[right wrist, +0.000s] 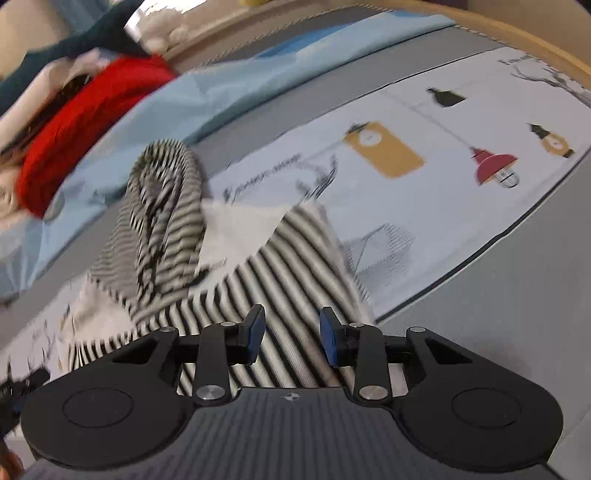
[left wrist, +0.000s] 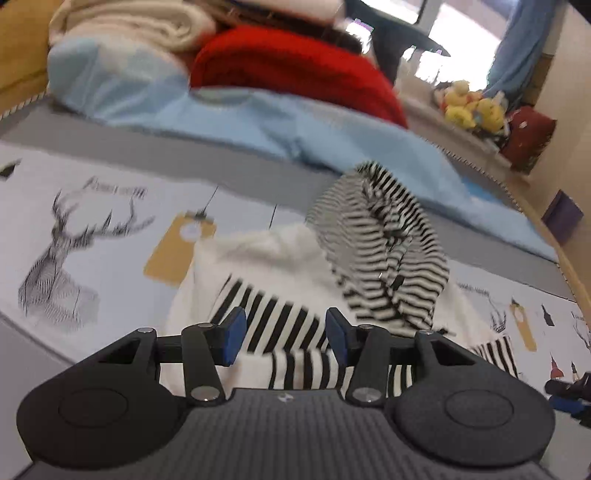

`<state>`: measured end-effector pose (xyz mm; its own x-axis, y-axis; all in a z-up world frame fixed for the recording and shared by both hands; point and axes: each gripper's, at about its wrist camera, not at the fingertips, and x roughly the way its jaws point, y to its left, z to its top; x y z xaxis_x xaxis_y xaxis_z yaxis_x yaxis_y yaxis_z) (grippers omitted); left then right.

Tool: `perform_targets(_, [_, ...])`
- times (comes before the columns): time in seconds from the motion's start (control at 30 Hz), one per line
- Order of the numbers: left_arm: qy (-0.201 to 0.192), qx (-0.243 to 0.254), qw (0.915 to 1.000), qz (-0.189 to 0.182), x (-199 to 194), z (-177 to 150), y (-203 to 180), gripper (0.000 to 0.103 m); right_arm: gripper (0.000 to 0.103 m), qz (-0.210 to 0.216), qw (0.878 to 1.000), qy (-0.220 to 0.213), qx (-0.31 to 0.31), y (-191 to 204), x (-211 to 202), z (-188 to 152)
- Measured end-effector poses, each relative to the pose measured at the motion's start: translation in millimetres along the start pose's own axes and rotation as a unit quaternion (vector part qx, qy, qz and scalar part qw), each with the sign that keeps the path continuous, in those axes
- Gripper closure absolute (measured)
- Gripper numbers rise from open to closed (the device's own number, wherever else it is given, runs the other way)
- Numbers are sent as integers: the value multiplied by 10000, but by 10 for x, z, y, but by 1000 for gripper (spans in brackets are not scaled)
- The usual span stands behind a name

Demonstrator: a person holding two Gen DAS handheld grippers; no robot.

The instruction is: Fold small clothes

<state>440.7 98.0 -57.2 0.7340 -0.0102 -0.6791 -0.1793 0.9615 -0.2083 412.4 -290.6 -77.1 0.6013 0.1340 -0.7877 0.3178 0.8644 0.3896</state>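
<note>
Striped garment, black and white with plain white panels, lies spread on a bed, near its middle. The bed's cover is pale, printed with deer heads, yellow tags and small lamps, with grey bands along its edges. A second striped piece, with much finer stripes, sits bunched in an upright loop on the far part of the garment, touching it; whether it is a separate item or part of the same one cannot be told. Both views are blurred.

Beyond the clothes, a light blue sheet stretches across the far side of the bed. On it rests a red knit, and beside that a cream blanket, folded. Yellow soft toys sit further off, past the bed's edge.

Left gripper hovers over the broad stripes with its blue-padded jaws apart and nothing between them, so it is released. Right gripper hangs over the same broad-striped cloth nearer the garment's other edge; its jaws also stand apart, the cloth showing below the gap and not pinched by the pads, so it too grips nothing. A dark edge of each gripper shows at the rim of the other's view.
</note>
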Motion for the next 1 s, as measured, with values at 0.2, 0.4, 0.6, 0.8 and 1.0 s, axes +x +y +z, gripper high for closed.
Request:
perform_targets(0.2, [-126, 120, 9989, -424, 307, 386, -142, 60, 86, -209, 9942, -485, 938, -431, -92, 281])
perform_targets(0.4, [-105, 684, 9959, -584, 1252, 1013, -586, 71, 86, -263, 9881, -629, 1377, -667, -133, 387])
perform_targets(0.6, [184, 392, 9979, -481, 2456, 1543, -797, 70, 85, -307, 9822, -508, 1784, -809, -45, 403])
perform_targets(0.8, [502, 119, 9985, -193, 3324, 1844, -919, 40, 85, -387, 9806, -528, 1845, -897, -56, 446])
perform_targets(1.0, [728, 608, 9954, 122, 3650, 1862, -1153, 93, 85, -488, 9800, -452, 1878, -1009, -34, 461])
